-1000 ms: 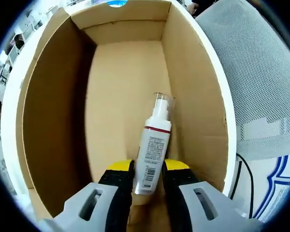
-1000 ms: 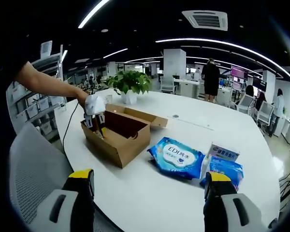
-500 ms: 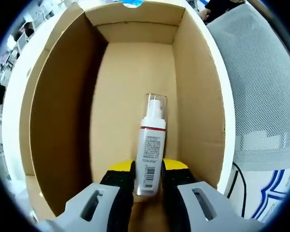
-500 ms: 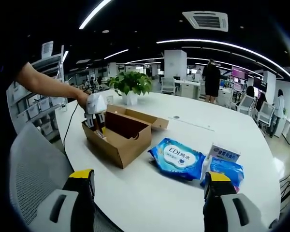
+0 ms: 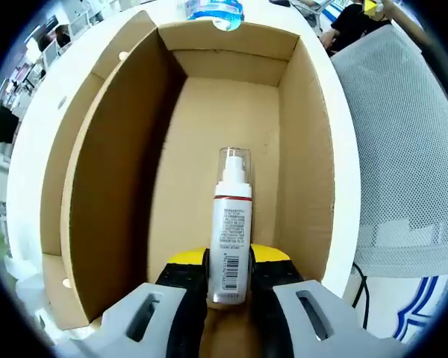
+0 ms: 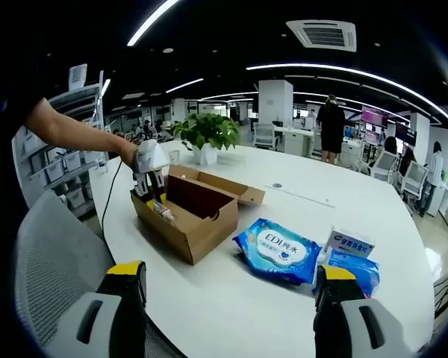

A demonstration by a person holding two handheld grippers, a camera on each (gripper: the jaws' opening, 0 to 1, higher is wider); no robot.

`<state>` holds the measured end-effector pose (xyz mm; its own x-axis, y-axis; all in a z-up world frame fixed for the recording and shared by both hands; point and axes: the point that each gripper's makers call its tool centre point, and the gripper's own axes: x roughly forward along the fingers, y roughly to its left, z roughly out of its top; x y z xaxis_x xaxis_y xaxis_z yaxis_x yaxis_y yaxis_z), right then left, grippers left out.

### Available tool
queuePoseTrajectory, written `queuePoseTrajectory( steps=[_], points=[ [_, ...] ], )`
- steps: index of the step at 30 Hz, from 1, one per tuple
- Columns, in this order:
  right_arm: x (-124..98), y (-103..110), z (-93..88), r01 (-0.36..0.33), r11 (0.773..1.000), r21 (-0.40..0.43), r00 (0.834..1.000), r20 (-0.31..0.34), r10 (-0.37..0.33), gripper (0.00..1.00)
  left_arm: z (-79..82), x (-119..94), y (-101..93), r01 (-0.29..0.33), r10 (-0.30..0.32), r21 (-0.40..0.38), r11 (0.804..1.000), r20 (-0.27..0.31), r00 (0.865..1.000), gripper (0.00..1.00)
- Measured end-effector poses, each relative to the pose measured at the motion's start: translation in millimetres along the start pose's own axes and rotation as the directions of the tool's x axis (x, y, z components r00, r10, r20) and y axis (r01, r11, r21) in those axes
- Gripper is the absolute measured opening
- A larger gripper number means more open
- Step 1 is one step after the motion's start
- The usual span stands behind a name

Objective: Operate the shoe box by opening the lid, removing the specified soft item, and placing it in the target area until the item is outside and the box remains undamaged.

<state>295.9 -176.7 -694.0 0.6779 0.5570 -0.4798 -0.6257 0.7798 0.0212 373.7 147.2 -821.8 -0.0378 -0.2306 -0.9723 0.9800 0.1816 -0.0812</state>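
The open brown cardboard shoe box (image 5: 112, 194) stands on the round white table (image 6: 299, 224), its lid folded back on the far side. In the left gripper view, the left gripper (image 5: 229, 270) reaches into the box and its yellow-tipped jaws are clamped on the base of a white pump bottle with a red band and clear cap (image 5: 231, 224), which points along the box floor toward the far end wall. In the right gripper view, the right gripper (image 6: 228, 298) hovers over the near table edge with its jaws spread wide apart, gripping nothing. Right of the box lie a blue wet-wipes pack (image 6: 278, 249) and a small white-and-blue carton (image 6: 349, 244). A green potted plant (image 6: 207, 133) stands behind the box; a grey mesh chair (image 6: 48, 261) sits near the table edge.
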Motion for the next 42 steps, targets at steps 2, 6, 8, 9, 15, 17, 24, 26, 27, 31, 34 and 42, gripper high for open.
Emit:
queuePoseTrajectory(
  steps=[2, 6, 8, 9, 15, 17, 24, 26, 27, 31, 34, 42],
  points=[
    [1, 1, 1.3, -0.006, 1.000, 0.000, 1.000, 0.002, 0.006, 0.94, 0.3, -2, -0.5, -0.004, 0.004, -0.012, 1.000, 0.009, 1.000, 0.18],
    [3, 4, 4.2, -0.016, 1.000, -0.010, 1.000, 0.005, 0.016, 0.94, 0.5, -6, -3.0, 0.004, -0.003, -0.043, 0.999, 0.027, 1.000, 0.18],
    [4, 4, 5.5, -0.018, 1.000, -0.013, 1.000, 0.007, 0.018, 0.93, 1.0, -8, -4.1, 0.009, -0.007, -0.061, 0.998, 0.038, 0.999, 0.18],
    [5, 5, 6.0, -0.019, 1.000, -0.014, 1.000, 0.008, 0.020, 0.93, 1.2, -9, -4.5, 0.011, -0.008, -0.071, 0.997, 0.043, 0.999, 0.18],
    [8, 8, 9.7, -0.030, 0.999, -0.024, 0.999, 0.019, 0.031, 0.91, 11.8, -21, -4.5, -0.018, 0.024, -0.069, 0.997, 0.096, 0.995, 0.19],
    [9, 10, 10.4, -0.036, 0.999, -0.028, 0.999, 0.021, 0.036, 0.90, 15.9, -24, -5.1, -0.023, 0.030, -0.065, 0.998, 0.107, 0.994, 0.19],
    [13, 16, 15.7, -0.053, 0.997, -0.051, 0.998, 0.038, 0.055, 0.88, 34.5, -34, -9.4, -0.037, 0.046, -0.056, 0.998, 0.169, 0.985, 0.19],
    [14, 17, 16.1, -0.057, 0.997, -0.055, 0.998, 0.039, 0.059, 0.87, 40.3, -37, -11.9, -0.039, 0.048, -0.050, 0.998, 0.187, 0.981, 0.19],
    [14, 18, 16.5, -0.059, 0.997, -0.057, 0.997, 0.041, 0.061, 0.86, 43.0, -38, -13.1, -0.040, 0.049, -0.049, 0.998, 0.196, 0.979, 0.19],
    [15, 21, 17.8, -0.068, 0.996, -0.061, 0.996, 0.045, 0.071, 0.85, 51.8, -43, -16.7, -0.045, 0.051, -0.035, 0.998, 0.220, 0.974, 0.19],
    [16, 22, 18.6, -0.072, 0.995, -0.067, 0.996, 0.046, 0.076, 0.84, 58.0, -47, -19.6, -0.041, 0.048, -0.033, 0.999, 0.240, 0.970, 0.19],
    [19, 28, 21.8, -0.092, 0.992, -0.089, 0.994, 0.055, 0.097, 0.78, 75.0, -53, -33.6, -0.032, 0.029, 0.008, 0.999, 0.278, 0.960, 0.19]
  ],
)
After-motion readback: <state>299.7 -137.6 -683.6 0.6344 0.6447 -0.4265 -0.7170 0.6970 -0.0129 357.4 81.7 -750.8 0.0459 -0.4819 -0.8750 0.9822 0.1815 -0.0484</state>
